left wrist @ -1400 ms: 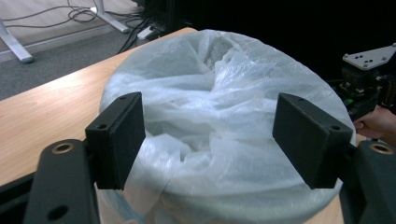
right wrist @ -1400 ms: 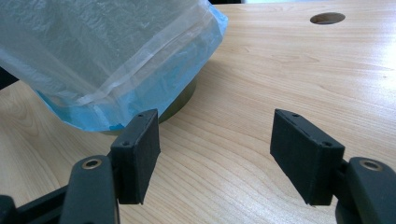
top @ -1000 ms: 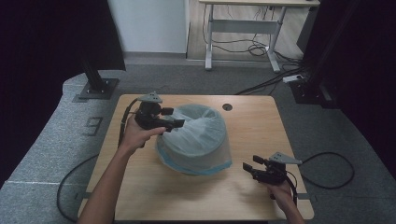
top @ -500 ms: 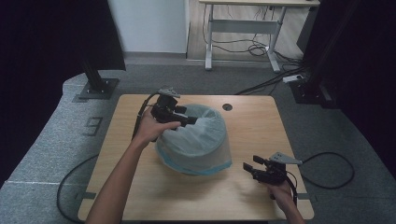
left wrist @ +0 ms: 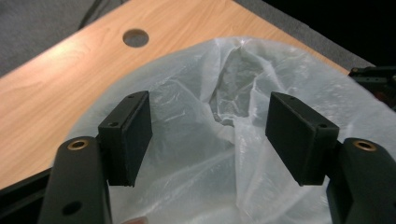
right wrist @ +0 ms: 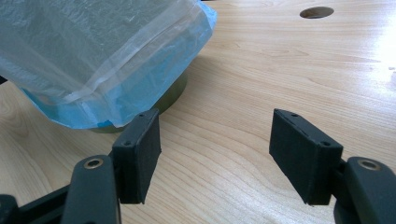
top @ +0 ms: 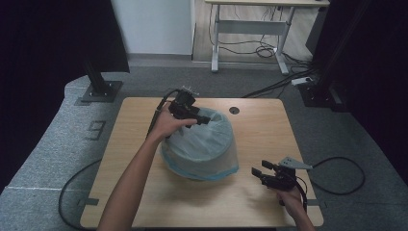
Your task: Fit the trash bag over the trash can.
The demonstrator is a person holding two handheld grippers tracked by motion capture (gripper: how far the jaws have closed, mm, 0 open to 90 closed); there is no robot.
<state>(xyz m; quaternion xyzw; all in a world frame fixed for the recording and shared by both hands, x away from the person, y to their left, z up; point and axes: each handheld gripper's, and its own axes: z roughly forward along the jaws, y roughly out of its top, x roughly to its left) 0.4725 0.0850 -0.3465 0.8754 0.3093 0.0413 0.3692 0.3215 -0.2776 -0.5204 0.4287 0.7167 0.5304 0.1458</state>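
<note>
A round bin (top: pixel 201 147) lined with a pale blue-white plastic bag stands in the middle of the wooden table (top: pixel 260 130). The bag (left wrist: pixel 224 116) drapes over the rim and down the bin's sides (right wrist: pixel 93 60), with a green base showing under its blue hem. My left gripper (top: pixel 199 118) hovers over the bin's far-left rim, open, its jaws spread above the crumpled bag (left wrist: pixel 210 135) without touching it. My right gripper (top: pixel 257 172) rests low near the table's front right, open, with bare wood between its jaws (right wrist: pixel 215 154).
A round cable hole (top: pixel 234 110) sits in the table behind the bin. Cables trail off both table sides onto grey carpet. A white desk frame (top: pixel 250 29) and black stands rise at the back.
My left gripper has moved right and forward from the bin's left side to above its far rim. The right gripper has stayed put.
</note>
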